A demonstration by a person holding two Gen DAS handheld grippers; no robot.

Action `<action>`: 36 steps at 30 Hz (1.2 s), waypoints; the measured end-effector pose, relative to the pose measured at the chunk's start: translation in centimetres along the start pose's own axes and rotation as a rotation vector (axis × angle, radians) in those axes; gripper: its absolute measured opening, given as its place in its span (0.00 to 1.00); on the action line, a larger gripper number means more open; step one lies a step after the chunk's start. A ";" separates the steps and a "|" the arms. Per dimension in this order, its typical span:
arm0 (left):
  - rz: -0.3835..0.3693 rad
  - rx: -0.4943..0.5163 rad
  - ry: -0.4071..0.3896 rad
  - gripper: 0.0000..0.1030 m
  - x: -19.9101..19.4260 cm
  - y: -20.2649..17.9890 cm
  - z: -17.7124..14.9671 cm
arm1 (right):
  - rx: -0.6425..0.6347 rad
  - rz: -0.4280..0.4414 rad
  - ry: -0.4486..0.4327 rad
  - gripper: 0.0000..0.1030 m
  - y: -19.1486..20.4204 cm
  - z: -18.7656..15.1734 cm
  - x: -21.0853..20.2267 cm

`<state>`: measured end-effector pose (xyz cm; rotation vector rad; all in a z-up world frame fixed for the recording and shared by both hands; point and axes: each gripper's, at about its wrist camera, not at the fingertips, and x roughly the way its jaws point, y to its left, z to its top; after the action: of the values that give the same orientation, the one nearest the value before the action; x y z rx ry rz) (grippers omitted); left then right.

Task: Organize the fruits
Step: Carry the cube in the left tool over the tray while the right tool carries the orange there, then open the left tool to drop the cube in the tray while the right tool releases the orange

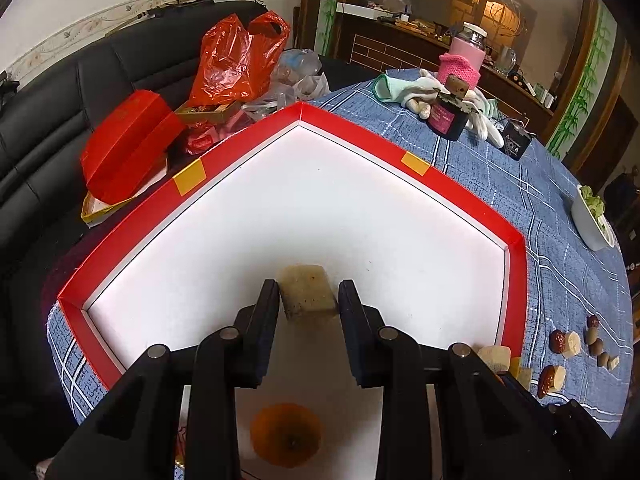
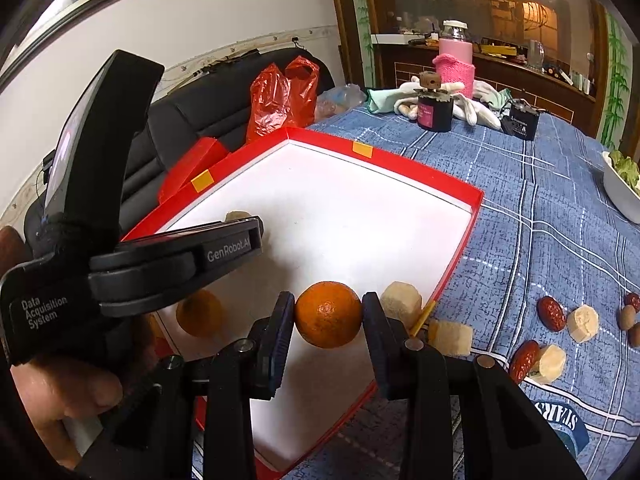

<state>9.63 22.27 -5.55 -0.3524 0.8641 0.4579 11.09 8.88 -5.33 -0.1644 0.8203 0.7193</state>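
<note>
A red-rimmed white tray (image 1: 516, 264) lies on the blue plaid tablecloth; it also shows in the right wrist view (image 2: 456, 272). My left gripper (image 1: 308, 300) is shut on a pale sugarcane chunk (image 1: 308, 294) and holds it over the tray. An orange (image 1: 286, 434) lies in the tray below it. My right gripper (image 2: 328, 316) is shut on an orange (image 2: 328, 314) over the tray's near edge. A second orange (image 2: 200, 312) lies in the tray under the left gripper body (image 2: 160, 264). Another sugarcane chunk (image 2: 401, 302) lies in the tray's corner.
Red dates (image 2: 551, 312), sugarcane chunks (image 2: 584, 322) and small brown nuts (image 2: 628, 316) lie on the cloth right of the tray. A dark jar (image 2: 435, 108), gloves, a pink bottle and a black box stand at the back. A white dish (image 2: 620, 188) of greens sits far right.
</note>
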 end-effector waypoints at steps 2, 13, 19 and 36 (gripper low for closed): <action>0.001 0.000 0.002 0.28 0.0 -0.1 0.1 | 0.001 0.000 0.006 0.34 0.0 -0.1 0.1; -0.013 0.048 -0.029 0.28 -1.1 -1.5 0.1 | 0.007 -0.001 -0.001 0.34 0.1 -0.3 -0.2; -0.003 0.052 0.040 0.31 -0.1 -1.9 -0.2 | 0.023 -0.001 0.004 0.35 -0.3 -0.4 -0.5; -0.074 0.011 -0.067 0.71 -5.2 -2.4 -1.9 | 0.093 -0.048 -0.121 0.67 -4.0 -2.3 -7.7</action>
<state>6.68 18.09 -2.34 -0.3556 0.7859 0.3942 8.72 0.94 -1.89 -0.0561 0.7307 0.6388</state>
